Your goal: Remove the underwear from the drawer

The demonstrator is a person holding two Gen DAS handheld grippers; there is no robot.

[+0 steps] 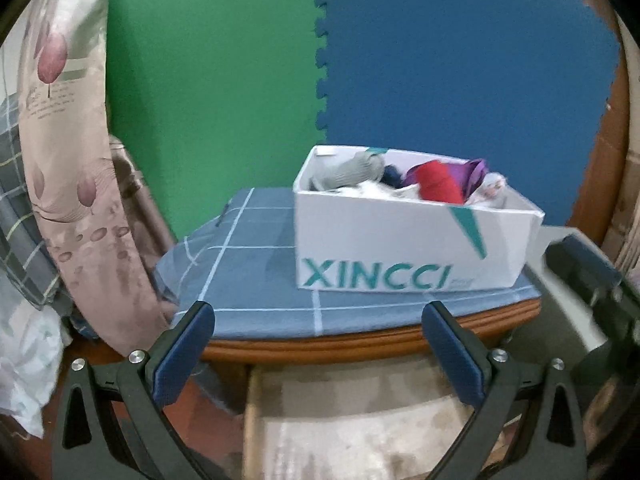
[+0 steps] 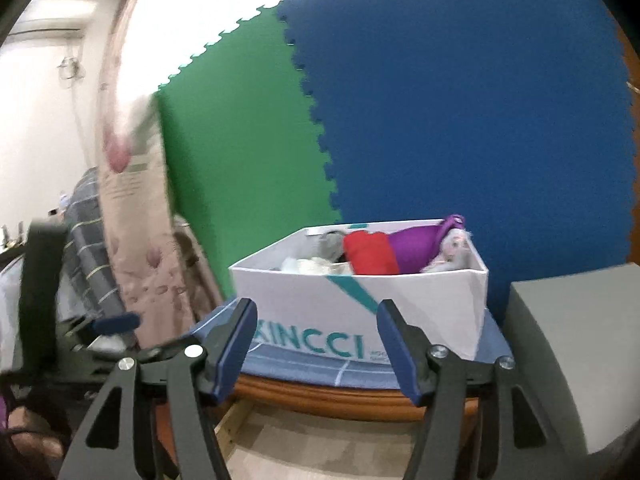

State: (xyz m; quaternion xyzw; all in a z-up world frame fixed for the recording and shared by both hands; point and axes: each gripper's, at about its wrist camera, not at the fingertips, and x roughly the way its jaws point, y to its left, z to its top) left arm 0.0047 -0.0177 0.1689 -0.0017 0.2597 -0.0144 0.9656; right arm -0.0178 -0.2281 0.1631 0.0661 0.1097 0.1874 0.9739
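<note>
Now we hold both the left claw [image 1: 318, 312] and right claw [image 2: 316, 312] wide and empty. At twelve o'clock, the white box [image 2: 420, 304] of underwear [image 2: 370, 252] could slide off the counter [image 1: 248, 264] if bumped.

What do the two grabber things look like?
They match. The left gripper and the right gripper each have two black plastic fingers with triangle-shaped holes cut in the arms and shiny silver screws at the joints. The inside of each finger wears a dark blue ribbed pad. No cables, writing or sleeves show in either view.
</note>
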